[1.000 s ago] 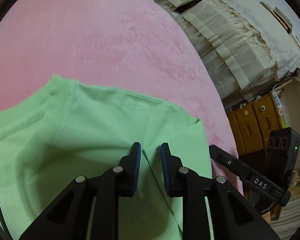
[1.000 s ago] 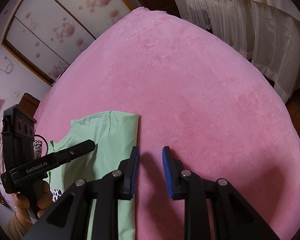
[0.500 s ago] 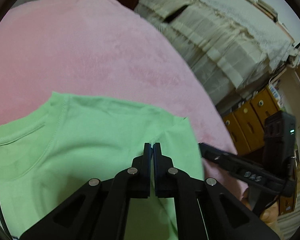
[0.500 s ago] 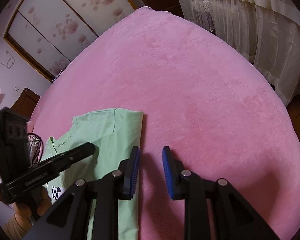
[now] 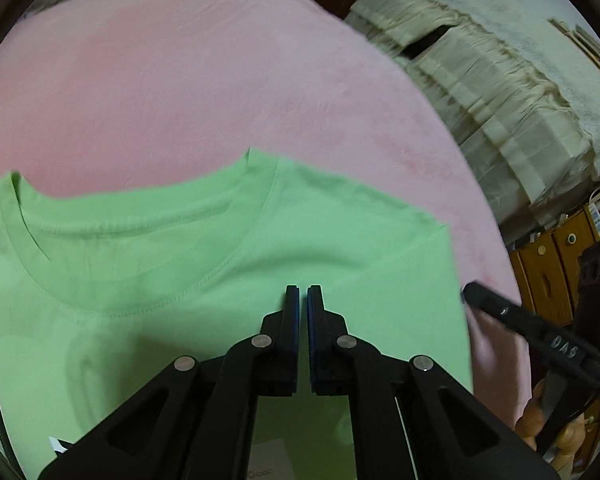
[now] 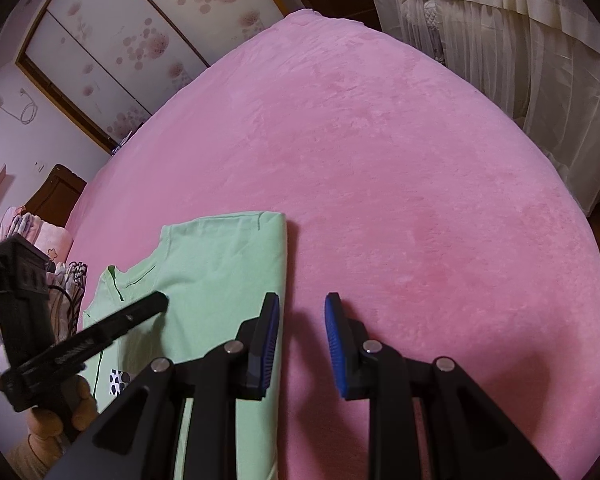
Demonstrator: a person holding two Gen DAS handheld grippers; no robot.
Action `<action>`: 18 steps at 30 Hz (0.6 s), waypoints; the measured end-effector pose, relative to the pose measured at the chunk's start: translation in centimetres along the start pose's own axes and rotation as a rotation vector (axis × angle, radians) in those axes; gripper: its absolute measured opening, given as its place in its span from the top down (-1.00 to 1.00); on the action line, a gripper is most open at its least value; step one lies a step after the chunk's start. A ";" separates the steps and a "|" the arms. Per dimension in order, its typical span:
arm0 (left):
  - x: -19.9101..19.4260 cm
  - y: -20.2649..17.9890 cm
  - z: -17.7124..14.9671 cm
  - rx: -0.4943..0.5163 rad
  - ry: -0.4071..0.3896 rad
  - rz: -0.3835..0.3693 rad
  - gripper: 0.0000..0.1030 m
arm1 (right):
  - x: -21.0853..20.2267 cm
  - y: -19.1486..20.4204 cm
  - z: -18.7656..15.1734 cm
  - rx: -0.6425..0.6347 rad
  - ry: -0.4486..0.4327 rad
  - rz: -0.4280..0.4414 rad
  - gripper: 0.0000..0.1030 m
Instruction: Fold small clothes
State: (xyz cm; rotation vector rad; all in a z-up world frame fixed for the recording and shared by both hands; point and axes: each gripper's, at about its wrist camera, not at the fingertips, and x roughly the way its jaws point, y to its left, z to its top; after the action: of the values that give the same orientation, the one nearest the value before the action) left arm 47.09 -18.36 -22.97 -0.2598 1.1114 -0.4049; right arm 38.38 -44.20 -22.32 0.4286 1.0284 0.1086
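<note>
Right now my left gripper (image 5: 303, 294) is clenched with nothing clearly between its pads; whether any cloth is pinched I cannot tell. The green T-shirt (image 5: 172, 264) lies flat on the pink blanket (image 5: 204, 80), spreading under and ahead of those jaws, its neckline ahead and to their left. My right gripper (image 6: 302, 304) is released, pads apart: the shirt's folded edge runs beneath its left finger (image 6: 269, 328), bare blanket under the other.
</note>
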 end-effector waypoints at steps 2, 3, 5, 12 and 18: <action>0.3 0.3 -0.3 -0.018 0.005 -0.009 0.94 | 0.2 0.1 0.2 0.008 0.007 0.009 0.54; 0.4 0.3 -0.3 -0.027 0.008 -0.024 0.93 | 0.3 0.0 0.3 0.011 0.011 0.012 0.53; 0.4 0.2 -0.5 -0.031 0.009 -0.036 0.88 | 0.4 0.1 0.4 0.014 0.018 0.010 0.48; -1.6 -1.8 -2.7 0.017 0.021 -0.044 0.65 | -3.4 2.8 -3.4 -0.138 0.022 -0.042 0.46; -4.8 -4.2 -8.5 0.089 0.065 -0.092 0.52 | -8.5 5.1 -9.9 -0.298 -0.008 -0.100 0.46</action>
State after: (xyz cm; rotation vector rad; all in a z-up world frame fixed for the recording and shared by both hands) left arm 36.81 -20.07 -21.04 -0.2208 1.1446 -0.5470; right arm 26.18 -39.09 -17.80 0.1063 1.0054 0.1682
